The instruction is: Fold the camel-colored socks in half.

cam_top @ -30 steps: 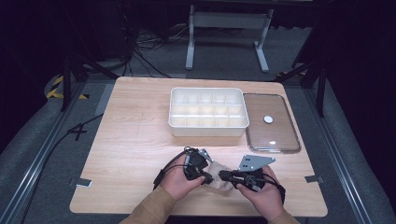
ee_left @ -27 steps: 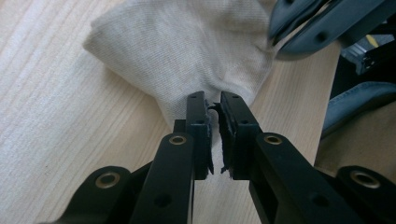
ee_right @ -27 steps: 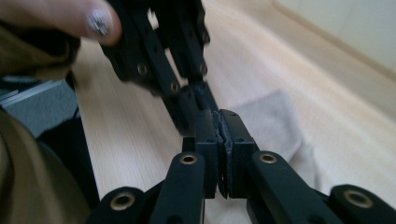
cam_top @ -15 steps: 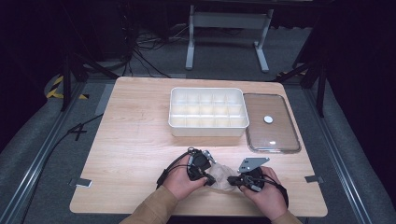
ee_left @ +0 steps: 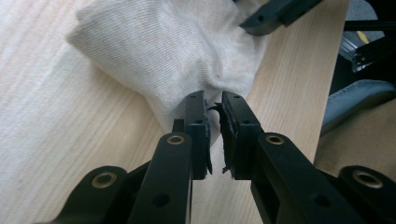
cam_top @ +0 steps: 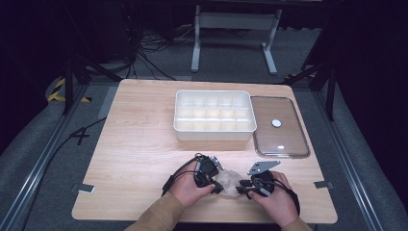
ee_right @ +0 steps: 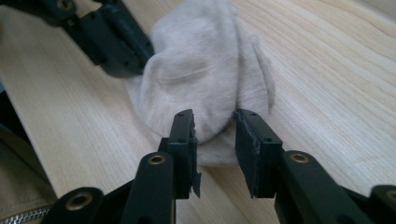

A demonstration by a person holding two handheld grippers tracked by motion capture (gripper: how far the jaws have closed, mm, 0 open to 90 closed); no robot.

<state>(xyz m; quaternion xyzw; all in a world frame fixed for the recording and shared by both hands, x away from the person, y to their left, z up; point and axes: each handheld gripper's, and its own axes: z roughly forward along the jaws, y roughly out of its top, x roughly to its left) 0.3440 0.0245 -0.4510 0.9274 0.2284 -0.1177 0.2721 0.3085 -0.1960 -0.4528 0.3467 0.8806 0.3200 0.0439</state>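
A crumpled beige sock lies on the wooden table near its front edge, between my two grippers. My left gripper comes in from the left and is shut on a pinched fold of the sock, with cloth squeezed between its pads. My right gripper faces it from the right. Its jaws have just been opening and now stand apart around the sock's rounded end without pressing on it. The left gripper holds the sock's far end.
A white box with several compartments stands at the table's middle back. A clear lid with a white knob lies flat to its right. The table's front edge runs just below both hands.
My right gripper has sunk a little toward the table and its jaws have parted around the sock's end. The left gripper has kept still with its grip.
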